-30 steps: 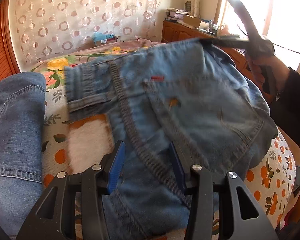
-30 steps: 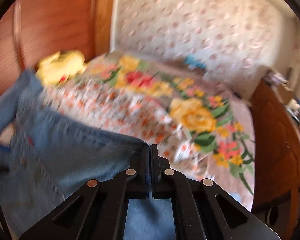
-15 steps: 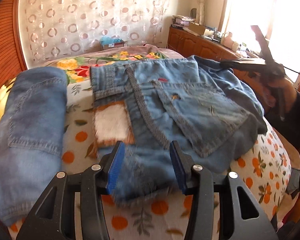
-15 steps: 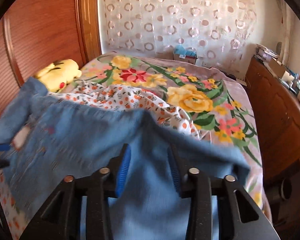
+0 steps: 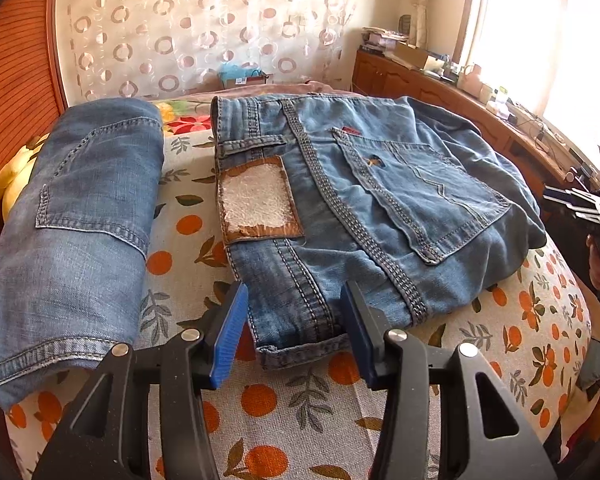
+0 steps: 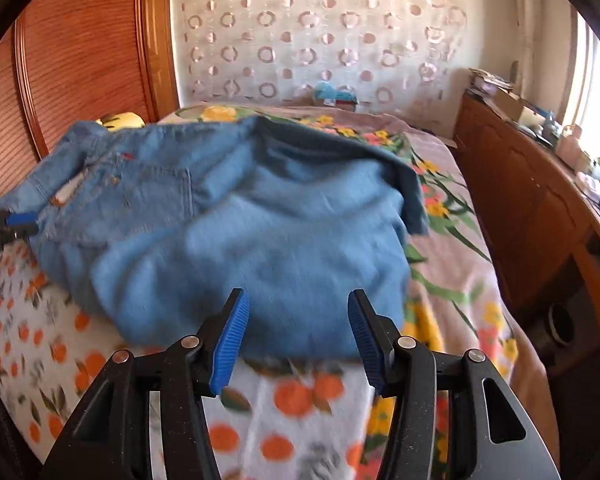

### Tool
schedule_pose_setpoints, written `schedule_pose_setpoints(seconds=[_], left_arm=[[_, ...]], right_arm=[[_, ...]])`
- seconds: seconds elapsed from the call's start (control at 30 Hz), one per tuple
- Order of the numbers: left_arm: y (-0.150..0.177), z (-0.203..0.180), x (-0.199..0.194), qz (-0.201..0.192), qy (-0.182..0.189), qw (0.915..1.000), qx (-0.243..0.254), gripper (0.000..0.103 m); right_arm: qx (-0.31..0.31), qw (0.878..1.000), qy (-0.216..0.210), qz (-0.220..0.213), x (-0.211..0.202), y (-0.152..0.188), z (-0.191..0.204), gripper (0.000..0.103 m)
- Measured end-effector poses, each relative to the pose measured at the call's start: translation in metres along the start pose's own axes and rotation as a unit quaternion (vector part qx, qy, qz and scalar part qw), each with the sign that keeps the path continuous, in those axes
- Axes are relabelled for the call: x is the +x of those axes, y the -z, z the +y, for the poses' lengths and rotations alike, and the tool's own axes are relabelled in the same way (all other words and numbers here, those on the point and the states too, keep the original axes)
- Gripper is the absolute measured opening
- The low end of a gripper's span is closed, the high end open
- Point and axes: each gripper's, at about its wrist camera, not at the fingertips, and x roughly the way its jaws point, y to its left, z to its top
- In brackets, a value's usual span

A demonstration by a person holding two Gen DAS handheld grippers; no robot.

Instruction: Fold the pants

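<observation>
The jeans [image 5: 364, 200] lay bunched on the bed [image 5: 300, 408], waistband corner just ahead of the left hand-held gripper [image 5: 294, 334], whose jaws stood apart without pressing the denim. The right hand-held gripper [image 6: 296, 336] had its jaws opening, nothing pinched; the jeans' near edge there was smeared by blur. Left of the left gripper sat a second folded pair [image 5: 80, 216], cut off by the frame edge.
</observation>
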Motion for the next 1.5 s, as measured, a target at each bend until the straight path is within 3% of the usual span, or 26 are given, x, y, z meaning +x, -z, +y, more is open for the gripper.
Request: schedule_pose_setpoints(seconds=[0.33, 0.73, 0.93, 1.03, 1.07, 1.1, 1.17, 1.33, 1.5], left_arm=[[0.005, 0.000, -0.005, 0.001, -0.008, 0.9999, -0.015, 0.053], [0.010, 0.003, -0.012, -0.008, -0.014, 0.9996, -0.022, 0.057], [0.012, 0.008, 0.009, 0.031, 0.004, 0.9990, -0.031, 0.058], [0.012, 0.006, 0.010, 0.024, 0.001, 0.9994, -0.023, 0.058], [0.012, 0.005, 0.010, 0.023, 0.001, 0.9995, -0.020, 0.057], [0.012, 0.003, 0.011, 0.023, 0.005, 0.9996, -0.016, 0.047], [0.012, -0.001, 0.009, 0.017, 0.006, 0.9998, -0.006, 0.042], [0.003, 0.000, -0.004, -0.004, 0.021, 0.9998, -0.005, 0.014], [-0.027, -0.017, -0.026, -0.028, 0.015, 0.9983, 0.049, 0.010]], right_arm=[[-0.027, 0.999, 0.027, 0.035, 0.011, 0.011, -0.006, 0.058], [-0.031, 0.999, 0.035, 0.021, 0.040, 0.007, -0.009, 0.058], [-0.024, 0.999, 0.030, 0.017, 0.043, 0.005, -0.011, 0.058], [-0.021, 0.999, 0.017, 0.019, 0.044, 0.005, -0.013, 0.044], [-0.025, 0.999, 0.019, 0.018, 0.044, 0.006, -0.013, 0.033], [-0.029, 0.999, 0.021, 0.016, 0.044, 0.005, -0.011, 0.028], [-0.036, 0.999, 0.022, 0.011, 0.042, 0.004, -0.009, 0.014], [-0.034, 0.999, 0.017, 0.009, 0.042, 0.000, -0.010, 0.007], [-0.054, 0.998, 0.028, 0.007, 0.036, -0.013, -0.010, 0.005]])
